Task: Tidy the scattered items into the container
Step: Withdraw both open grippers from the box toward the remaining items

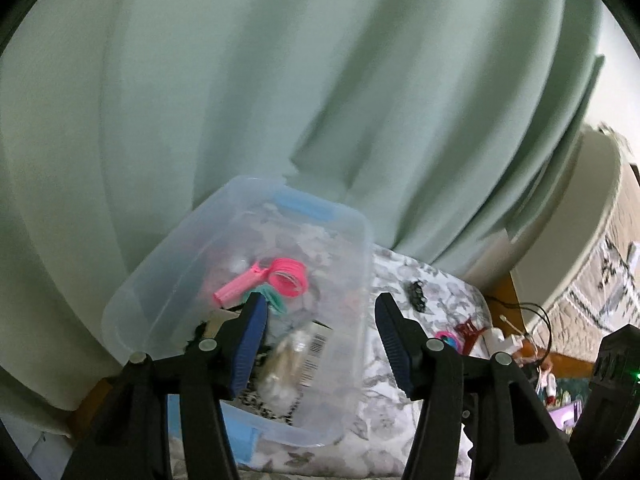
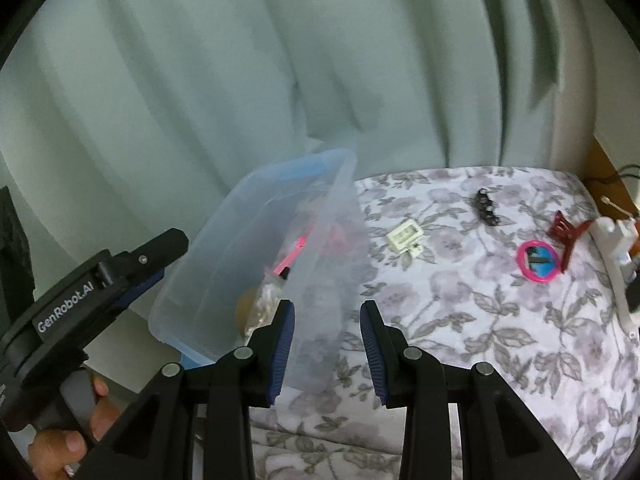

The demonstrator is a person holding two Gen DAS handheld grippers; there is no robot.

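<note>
— The clear plastic container (image 2: pixel 256 264) sits at the left edge of the floral-covered bed (image 2: pixel 480 320), right against the green curtain (image 2: pixel 280 80), so approach from the open side.

— Both tongs gape, holding nothing: left tongs (image 1: pixel 316 344) above the container, right tongs (image 2: pixel 327 346) by its wall. The pink plastic ring (image 2: pixel 538 262) lies well apart, with room around it.

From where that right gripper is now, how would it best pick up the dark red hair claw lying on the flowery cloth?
Probably from above, closing across the dark red hair claw's narrow middle, where its two spread wings meet. The wings flare outward and look too wide and springy to pinch, while the waist fits between the fingers. Keep clear of the pink ring lying close beside it. The right gripper holds nothing now.
</note>
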